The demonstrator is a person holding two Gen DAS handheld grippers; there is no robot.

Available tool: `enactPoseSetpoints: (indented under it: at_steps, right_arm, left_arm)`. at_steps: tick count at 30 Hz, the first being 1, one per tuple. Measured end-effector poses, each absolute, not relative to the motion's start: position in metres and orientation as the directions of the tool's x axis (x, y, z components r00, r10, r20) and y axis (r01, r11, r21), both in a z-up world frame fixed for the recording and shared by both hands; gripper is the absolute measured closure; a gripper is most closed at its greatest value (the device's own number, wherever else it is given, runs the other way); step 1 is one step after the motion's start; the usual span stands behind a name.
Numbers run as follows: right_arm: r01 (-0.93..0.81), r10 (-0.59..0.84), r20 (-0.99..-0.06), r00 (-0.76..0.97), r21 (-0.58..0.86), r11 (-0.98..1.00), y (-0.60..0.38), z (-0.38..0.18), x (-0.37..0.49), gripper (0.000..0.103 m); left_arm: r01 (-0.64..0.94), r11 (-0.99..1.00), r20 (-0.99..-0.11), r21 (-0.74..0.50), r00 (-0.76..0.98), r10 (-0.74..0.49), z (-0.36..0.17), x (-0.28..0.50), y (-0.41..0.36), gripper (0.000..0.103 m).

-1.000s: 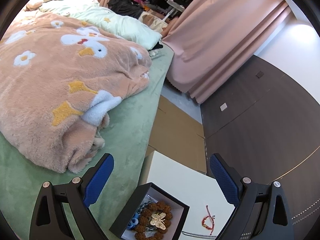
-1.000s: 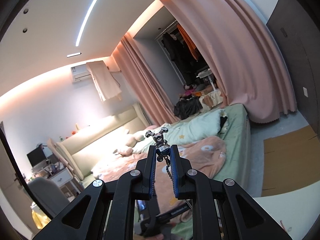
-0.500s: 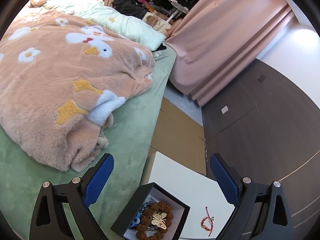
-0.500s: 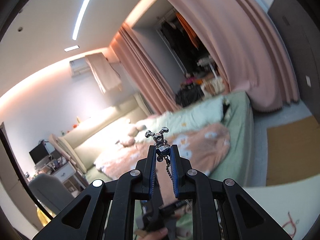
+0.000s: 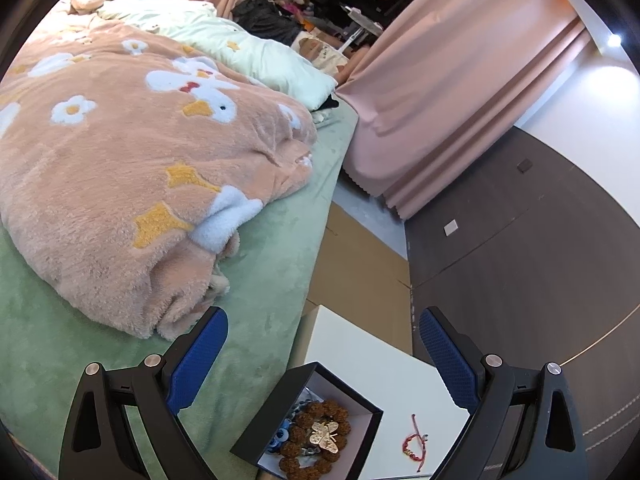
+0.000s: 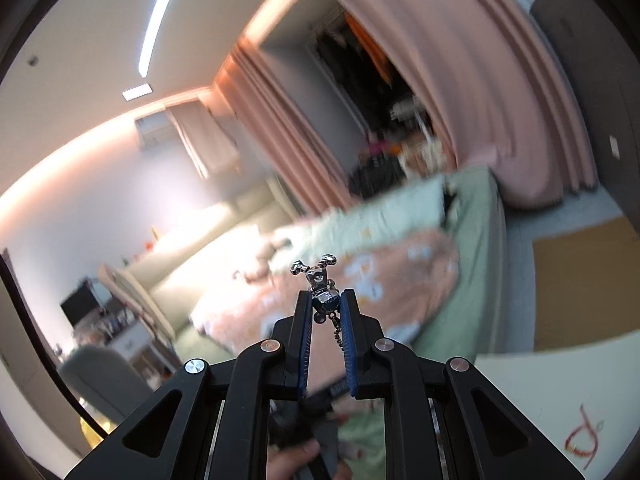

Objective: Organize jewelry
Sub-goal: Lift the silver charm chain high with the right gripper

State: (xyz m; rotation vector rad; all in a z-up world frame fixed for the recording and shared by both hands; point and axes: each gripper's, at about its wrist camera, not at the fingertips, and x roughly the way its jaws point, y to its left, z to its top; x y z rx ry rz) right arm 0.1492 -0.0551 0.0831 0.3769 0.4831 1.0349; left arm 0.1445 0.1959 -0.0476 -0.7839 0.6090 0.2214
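Note:
A black jewelry box [image 5: 344,404] stands open on the white table [image 5: 360,352], holding a brown bead bracelet [image 5: 316,412] and a gold butterfly piece [image 5: 325,435]. A red cord bracelet [image 5: 414,444] lies on the table right of the box; it also shows in the right wrist view [image 6: 582,436]. My left gripper [image 5: 322,344] is open and empty above the box. My right gripper [image 6: 325,300] is shut on a silver figure pendant [image 6: 320,284] with a chain hanging between the fingers, held up in the air.
A bed [image 5: 260,280] with a green sheet and a peach blanket [image 5: 120,160] lies left of the table. Pink curtains [image 5: 440,100], a dark wood wall [image 5: 540,260] and flat cardboard [image 5: 360,260] on the floor lie beyond.
My right gripper has swung down and to the right with the pendant still held; its view is blurred. My left gripper has drifted slightly and stays open over the box.

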Motion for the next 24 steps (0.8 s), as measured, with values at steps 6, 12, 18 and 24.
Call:
enactPoseSetpoints:
  at_steps: [6,12,18,24]
  right_arm:
    - [-0.741,0.881,-0.083,0.465,0.508,0.439,-0.087,0.115,0.134,0.087]
    - [-0.754,0.893,-0.057,0.447,0.513,0.41,-0.081,0.122,0.133,0.087]
    - [-0.768,0.906,-0.037,0.422,0.516,0.379,-0.071,0.122,0.135,0.087]
    - [-0.759,0.918,-0.047,0.395,0.547,0.354,-0.062,0.114,0.142,0.087]
  left_arm:
    - [-0.41,0.706,-0.602,-0.578,0.798,-0.029,-0.05,0.149,0.197,0.006]
    - [-0.411,0.699,-0.595,-0.585,0.803,-0.026,-0.05,0.155,0.2,0.006]
    - [-0.412,0.692,-0.601,-0.593,0.799,-0.039,-0.054,0.165,0.204,0.006]
    - [-0.415,0.673,-0.594,-0.612,0.803,-0.045,-0.053,0.162,0.21,0.006]
